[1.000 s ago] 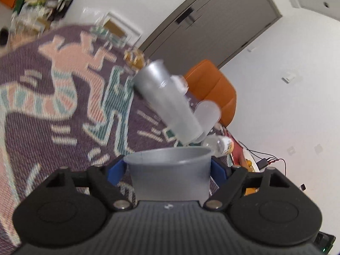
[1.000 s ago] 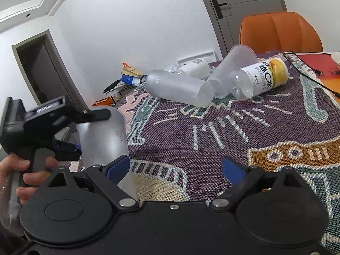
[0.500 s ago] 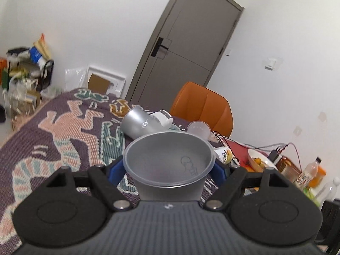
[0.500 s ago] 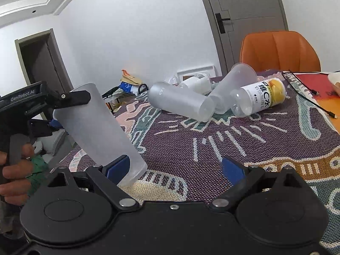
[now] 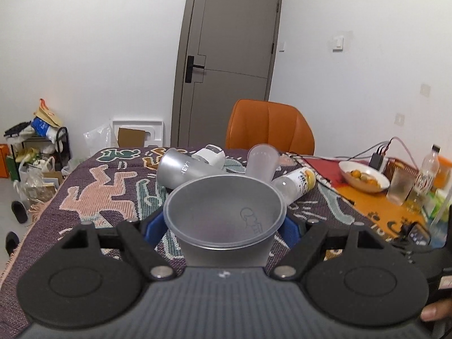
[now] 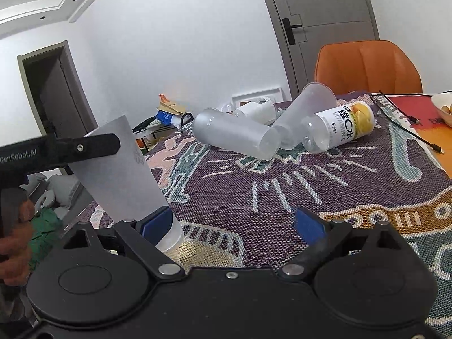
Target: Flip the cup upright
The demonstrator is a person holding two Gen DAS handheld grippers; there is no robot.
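One risk: your left gripper [image 5: 224, 224] pinches the tilted frosted translucent plastic cup [image 5: 224, 223] low centre of frame, so letting go early topples it, while your right gripper [image 6: 234, 221] sits spread and empty.

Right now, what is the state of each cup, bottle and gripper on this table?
Frosted cup: mouth up, tilted, base on the cloth.
Left gripper: shut on the frosted cup.
Right gripper: open, holding nothing.
Grey tumbler: lying on its side.
Vitamin C bottle: lying on its side.
Second frosted cup: tipped, leaning.
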